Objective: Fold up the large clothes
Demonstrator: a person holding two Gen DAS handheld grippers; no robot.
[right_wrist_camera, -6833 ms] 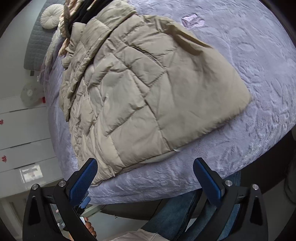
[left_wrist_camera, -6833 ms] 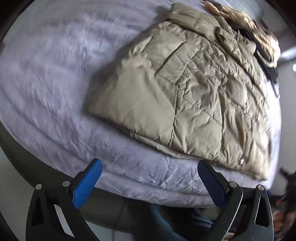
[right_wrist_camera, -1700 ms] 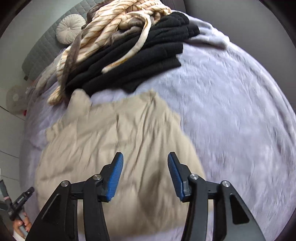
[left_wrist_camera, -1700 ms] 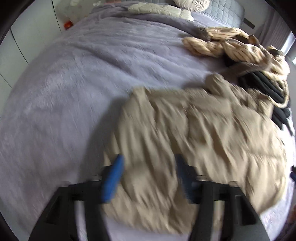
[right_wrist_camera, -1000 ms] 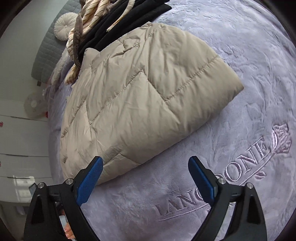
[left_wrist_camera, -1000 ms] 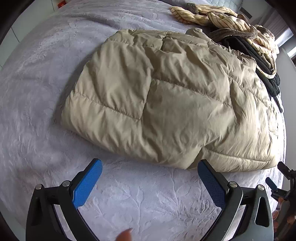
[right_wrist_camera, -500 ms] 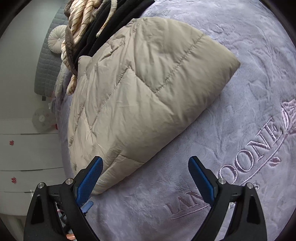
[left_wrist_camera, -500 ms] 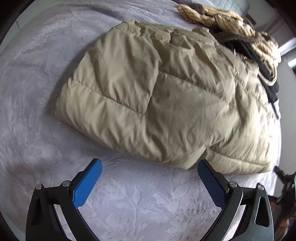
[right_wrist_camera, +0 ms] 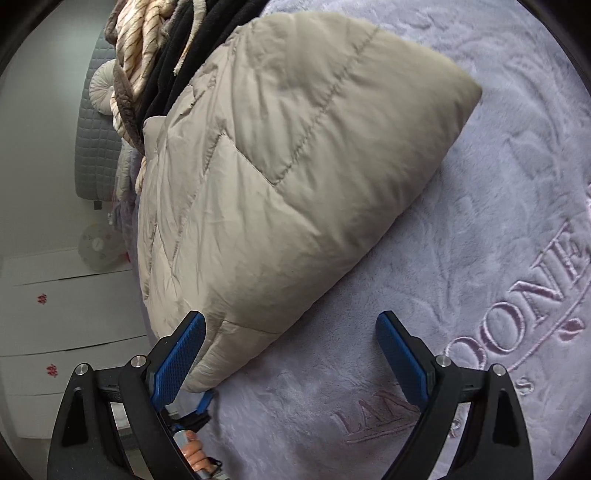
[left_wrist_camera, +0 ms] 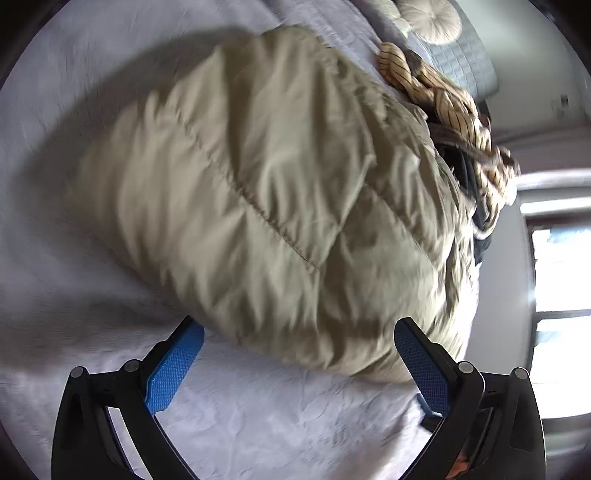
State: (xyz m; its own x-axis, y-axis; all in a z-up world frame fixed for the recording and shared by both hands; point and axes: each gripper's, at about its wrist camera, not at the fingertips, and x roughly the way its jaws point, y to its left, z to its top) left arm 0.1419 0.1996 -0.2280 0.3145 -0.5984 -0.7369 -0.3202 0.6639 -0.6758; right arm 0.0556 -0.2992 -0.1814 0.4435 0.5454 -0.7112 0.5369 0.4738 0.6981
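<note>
Left gripper [left_wrist_camera: 299,354] and right gripper [right_wrist_camera: 290,350] wide apart, empty.

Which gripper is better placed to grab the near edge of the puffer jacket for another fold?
Probably the left gripper: it is open and the puffer jacket's near edge fills the gap between its fingers. The right gripper, also open, faces mostly bare blanket, with only a corner by one finger.

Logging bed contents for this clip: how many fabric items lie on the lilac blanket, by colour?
Beige quilted puffer jacket: 1
Cream striped knit garment: 1
Black fleece garment: 1
Round cream cushion: 1
Total: 4
</note>
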